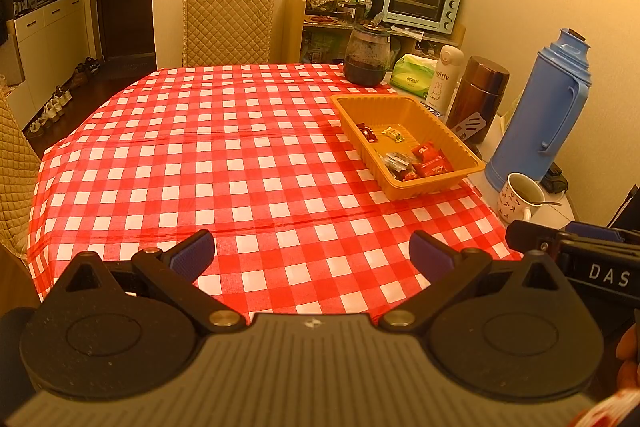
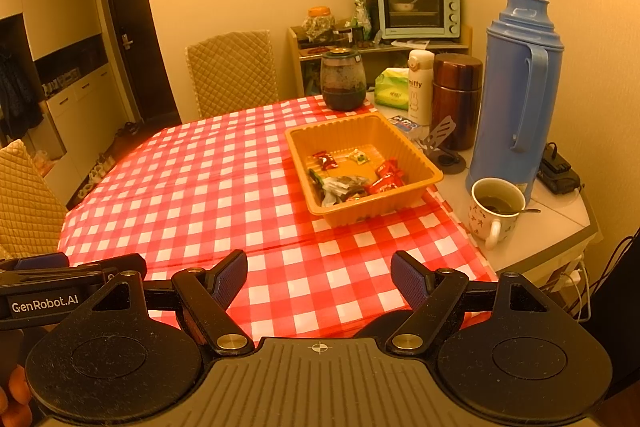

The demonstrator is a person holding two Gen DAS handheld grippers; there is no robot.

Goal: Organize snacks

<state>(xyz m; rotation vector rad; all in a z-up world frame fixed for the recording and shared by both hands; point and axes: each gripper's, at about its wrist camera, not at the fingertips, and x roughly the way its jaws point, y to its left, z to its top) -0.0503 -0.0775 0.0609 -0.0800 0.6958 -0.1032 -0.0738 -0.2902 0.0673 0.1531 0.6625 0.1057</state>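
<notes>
Both tools are released and hold nothing — left gripper (image 1: pixel 312 251) and right gripper (image 2: pixel 319 273) hover above the checked tablecloth (image 1: pixel 200 167), since the wrapped snacks (image 2: pixel 352 179) lie gathered in the orange tray (image 2: pixel 404 135).

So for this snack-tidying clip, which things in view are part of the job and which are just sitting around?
Part of the job:
- orange tray
- wrapped snacks lying in it
- left gripper and right gripper, both open and empty

Just lying about:
- blue thermos
- mug with a spoon
- brown flask
- white miffy bottle
- glass jar
- tissue pack
- toaster oven
</notes>
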